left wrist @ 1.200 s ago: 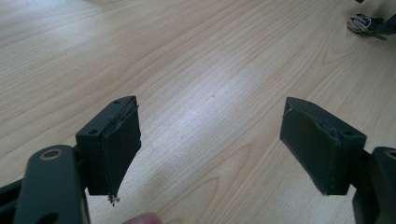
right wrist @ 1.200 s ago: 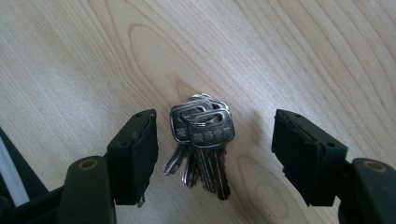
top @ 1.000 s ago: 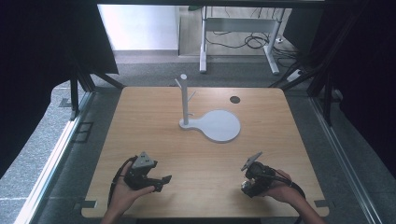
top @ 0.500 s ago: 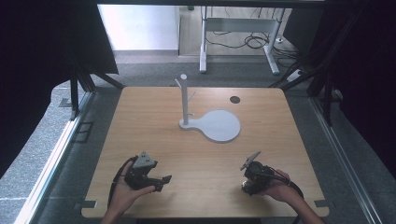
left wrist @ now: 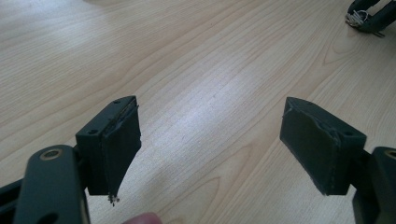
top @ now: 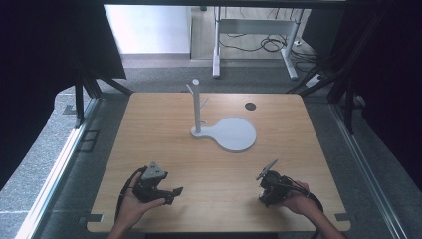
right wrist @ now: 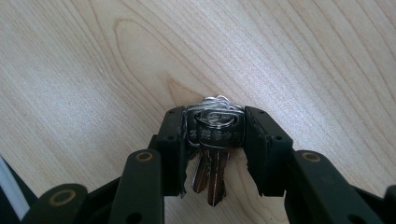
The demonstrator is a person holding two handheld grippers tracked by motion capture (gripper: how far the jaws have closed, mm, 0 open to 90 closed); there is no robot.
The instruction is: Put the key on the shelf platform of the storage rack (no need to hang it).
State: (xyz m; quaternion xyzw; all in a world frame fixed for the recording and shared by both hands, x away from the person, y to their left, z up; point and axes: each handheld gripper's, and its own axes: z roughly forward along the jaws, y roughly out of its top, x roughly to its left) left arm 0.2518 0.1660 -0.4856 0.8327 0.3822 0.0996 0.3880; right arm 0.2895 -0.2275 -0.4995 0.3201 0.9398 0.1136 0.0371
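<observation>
Here I see my right gripper point(right wrist: 214, 140) pinching a bunch of keys point(right wrist: 214, 135) between its jaws, low over the table point(top: 209, 149) near its front edge, well short of the white stand point(top: 226, 130), while my left gripper point(left wrist: 212, 140) hangs spread wide and empty.

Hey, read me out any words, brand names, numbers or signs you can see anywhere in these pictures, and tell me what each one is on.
Stamped characters on the head of the keys held in the right gripper: a short embossed row, too small and blurred to read.
Wooden table, white stand, left gripper: no text or signs to be seen.
</observation>
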